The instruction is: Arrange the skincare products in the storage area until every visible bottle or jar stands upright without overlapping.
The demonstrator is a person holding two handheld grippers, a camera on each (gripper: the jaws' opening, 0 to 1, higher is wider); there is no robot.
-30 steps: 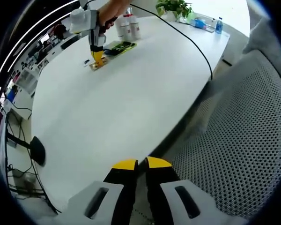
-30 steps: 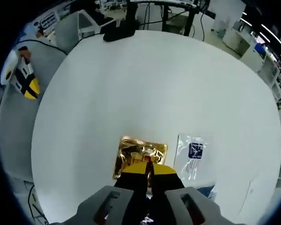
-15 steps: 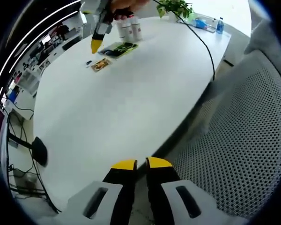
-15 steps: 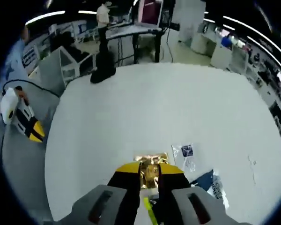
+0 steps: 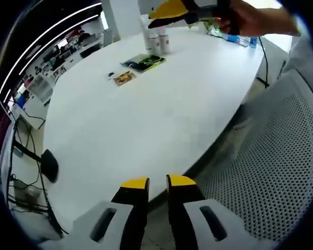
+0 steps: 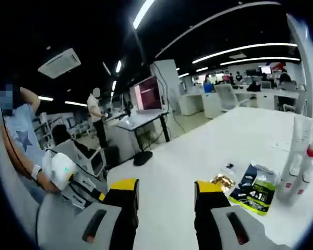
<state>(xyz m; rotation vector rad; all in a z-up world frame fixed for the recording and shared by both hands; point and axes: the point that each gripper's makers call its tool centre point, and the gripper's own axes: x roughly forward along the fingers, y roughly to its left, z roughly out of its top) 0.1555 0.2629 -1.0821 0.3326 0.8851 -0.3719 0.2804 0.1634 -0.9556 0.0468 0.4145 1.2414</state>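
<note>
**Approaching the bottle group with both grippers unloaded**

Showing the white table (image 5: 146,120) from two ends. Left gripper (image 5: 157,183): jaws nearly closed on nothing, a thin gap between the yellow tips, held low at the near table edge beside a mesh chair (image 5: 274,172). Right gripper (image 6: 164,188): jaws spread wide, nothing between them, raised above the table; seen from the left gripper view as a yellow-tipped tool (image 5: 172,10) in a hand (image 5: 255,18).

Bottles (image 5: 157,41): small upright white cluster at the far side of the table, appearing in the right gripper view as tall slim bottles (image 6: 298,161), one with a red collar, standing close together. Just beside them, lying flat: dark green sachet (image 6: 256,188), gold foil sachet (image 6: 223,182), small clear packet (image 6: 229,167).

Handling, judged: bottles likely light, rigid, smooth plastic; tall and narrow, hence easily tipped. Best gripped across the body at mid-height or lower, not at the cap. Sachets thin, limp and slippery; pinch at an edge.
</note>
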